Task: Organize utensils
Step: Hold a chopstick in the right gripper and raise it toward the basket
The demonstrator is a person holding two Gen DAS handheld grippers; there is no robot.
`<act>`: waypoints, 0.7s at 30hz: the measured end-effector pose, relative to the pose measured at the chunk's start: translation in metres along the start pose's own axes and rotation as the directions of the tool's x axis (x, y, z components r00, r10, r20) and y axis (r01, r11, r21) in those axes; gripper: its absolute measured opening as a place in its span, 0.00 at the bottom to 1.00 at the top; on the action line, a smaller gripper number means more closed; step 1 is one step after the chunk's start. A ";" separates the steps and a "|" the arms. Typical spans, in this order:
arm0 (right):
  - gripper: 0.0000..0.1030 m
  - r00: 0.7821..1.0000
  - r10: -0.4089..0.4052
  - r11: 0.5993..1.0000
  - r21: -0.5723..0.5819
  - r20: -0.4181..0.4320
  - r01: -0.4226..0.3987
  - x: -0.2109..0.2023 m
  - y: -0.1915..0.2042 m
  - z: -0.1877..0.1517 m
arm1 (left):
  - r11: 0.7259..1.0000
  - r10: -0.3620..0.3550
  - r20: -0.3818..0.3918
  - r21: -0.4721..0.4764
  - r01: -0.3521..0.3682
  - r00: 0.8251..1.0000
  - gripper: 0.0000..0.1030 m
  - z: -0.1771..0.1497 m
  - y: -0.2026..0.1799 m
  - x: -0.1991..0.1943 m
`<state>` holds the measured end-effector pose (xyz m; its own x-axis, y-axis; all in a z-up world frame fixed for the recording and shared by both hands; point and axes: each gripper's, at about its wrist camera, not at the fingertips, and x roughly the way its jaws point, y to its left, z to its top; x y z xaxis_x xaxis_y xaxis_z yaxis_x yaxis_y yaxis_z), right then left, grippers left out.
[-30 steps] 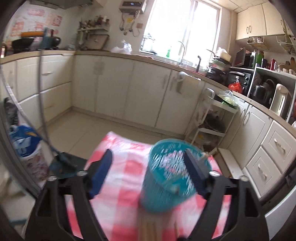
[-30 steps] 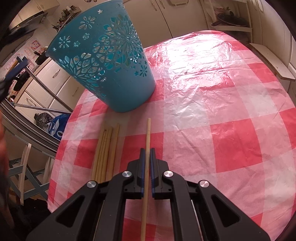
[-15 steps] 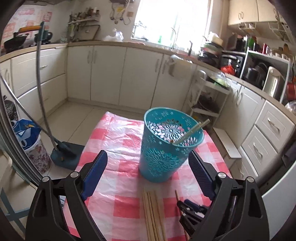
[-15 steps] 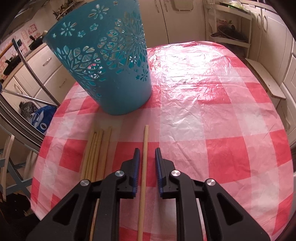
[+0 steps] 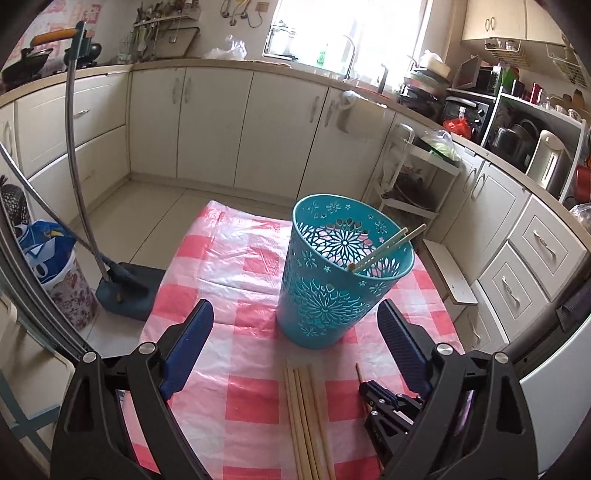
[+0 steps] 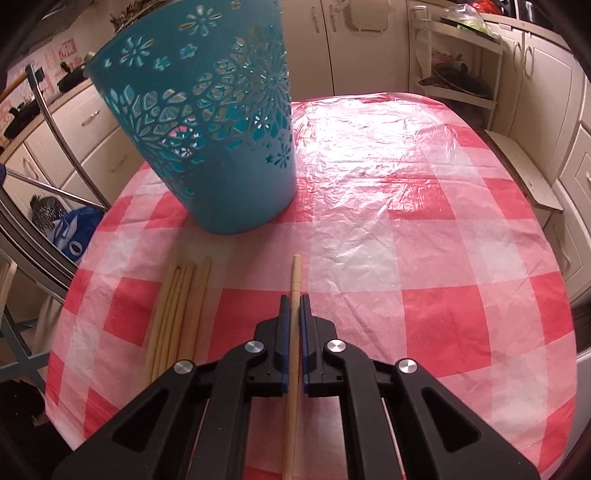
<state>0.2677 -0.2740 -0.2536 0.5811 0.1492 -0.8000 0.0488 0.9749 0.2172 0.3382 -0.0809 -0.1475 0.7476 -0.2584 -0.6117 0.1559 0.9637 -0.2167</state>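
The right gripper [image 6: 294, 301] has just closed its fingers on a lone chopstick [image 6: 295, 275] lying on the table [image 6: 424, 258], apparently bound for the teal basket [image 5: 341, 273] just beyond, while the left gripper [image 5: 295, 325] hovers wide open, framing that basket as if to steady it.

We can read no text, label, brand, number or sign in either view. The pink printed paper on the wall [image 5: 64, 16] at eleven o'clock in the left wrist view carries markings, but they are too blurred for us to make out. The blue and white bag [image 5: 44, 245] at nine o'clock shows white shapes we cannot read as letters.
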 end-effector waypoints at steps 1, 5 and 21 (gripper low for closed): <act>0.05 1.000 0.012 1.000 0.014 0.002 -0.012 0.000 -0.002 0.000 | 1.000 0.001 -0.001 0.003 -0.001 1.000 0.84 0.000 -0.001 0.000; 0.05 0.997 0.073 0.994 0.082 0.007 -0.073 -0.001 -0.013 -0.001 | 1.000 0.007 -0.010 0.023 -0.006 1.000 0.84 -0.002 -0.007 0.005; 0.05 0.978 0.200 0.955 0.212 0.066 -0.210 -0.017 -0.039 -0.001 | 0.999 0.027 -0.027 0.044 -0.025 0.999 0.84 -0.001 -0.013 0.014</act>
<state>0.2549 -0.3147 -0.2494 0.6314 0.3301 -0.7017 0.0966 0.8643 0.4936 0.3460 -0.0973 -0.1542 0.7341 -0.2344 -0.6373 0.1651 0.9720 -0.1674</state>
